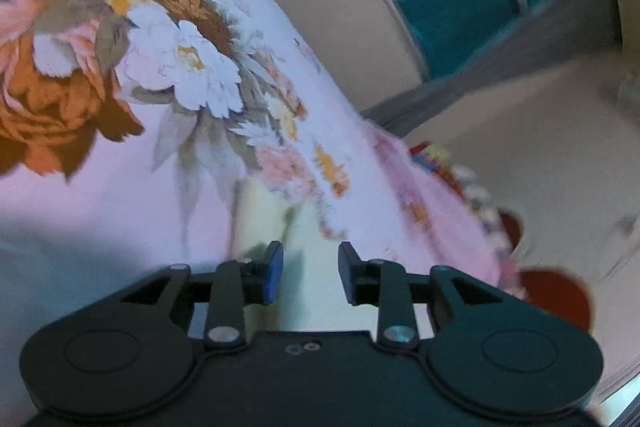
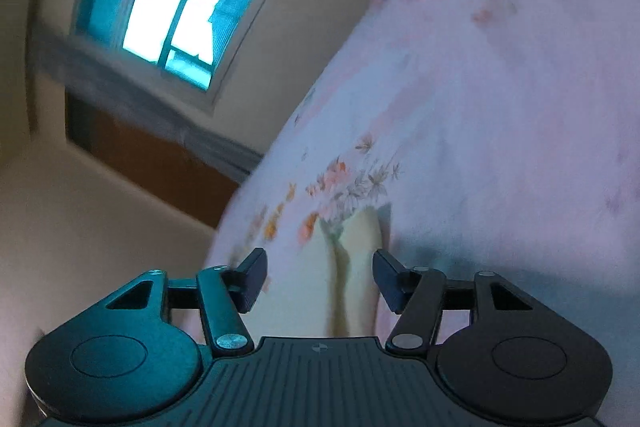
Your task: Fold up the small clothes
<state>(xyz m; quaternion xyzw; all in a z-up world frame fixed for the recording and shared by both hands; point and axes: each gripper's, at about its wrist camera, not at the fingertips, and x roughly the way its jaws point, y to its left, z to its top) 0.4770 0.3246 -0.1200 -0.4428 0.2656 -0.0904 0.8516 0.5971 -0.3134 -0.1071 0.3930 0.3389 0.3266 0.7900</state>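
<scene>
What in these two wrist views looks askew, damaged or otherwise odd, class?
Nothing is spilled or damaged. The pale yellow garment lies on the floral bedsheet, wrinkled and not yet folded flat. Left gripper and right gripper are both open above it. Both views are tilted and blurred.
</scene>
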